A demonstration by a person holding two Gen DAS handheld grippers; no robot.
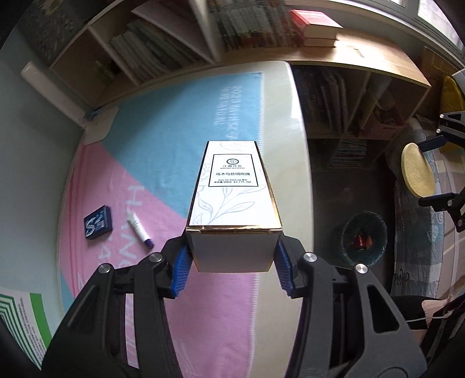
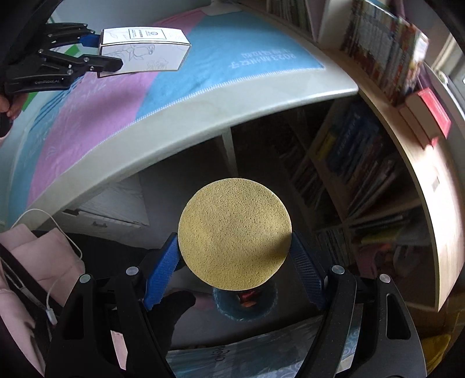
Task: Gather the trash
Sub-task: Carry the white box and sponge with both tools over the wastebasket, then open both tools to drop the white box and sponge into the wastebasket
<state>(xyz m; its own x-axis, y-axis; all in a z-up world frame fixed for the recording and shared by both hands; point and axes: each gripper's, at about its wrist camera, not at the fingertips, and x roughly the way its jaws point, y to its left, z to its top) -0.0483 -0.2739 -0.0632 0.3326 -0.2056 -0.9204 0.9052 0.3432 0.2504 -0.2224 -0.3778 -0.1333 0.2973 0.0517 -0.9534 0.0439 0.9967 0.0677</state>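
Left gripper (image 1: 234, 258) clamps the box (image 1: 232, 197), right gripper (image 2: 234, 261) pinches the sponge (image 2: 234, 232) above the bin (image 2: 244, 305); tube (image 1: 139, 229) and packet (image 1: 98, 223) remain.

Bench, cloth and bookshelves around the work

A pale bench (image 1: 286, 122) carries a pink and blue cloth (image 1: 174, 122) with white lettering; on its pink part lie a small dark blue tile (image 1: 98, 223) and, just beside it but apart, a white tube (image 1: 140, 230) with a purple cap. A green and white printed sheet (image 1: 24, 322) lies at the bench's near left corner. Wooden shelves (image 1: 162, 49) full of books stand behind the bench, with a red book (image 1: 315, 18) lying flat on top. More books (image 2: 357, 162) fill the shelves below. A pink cushion (image 2: 32, 256) and a white cable (image 2: 62, 232) lie low at the left.
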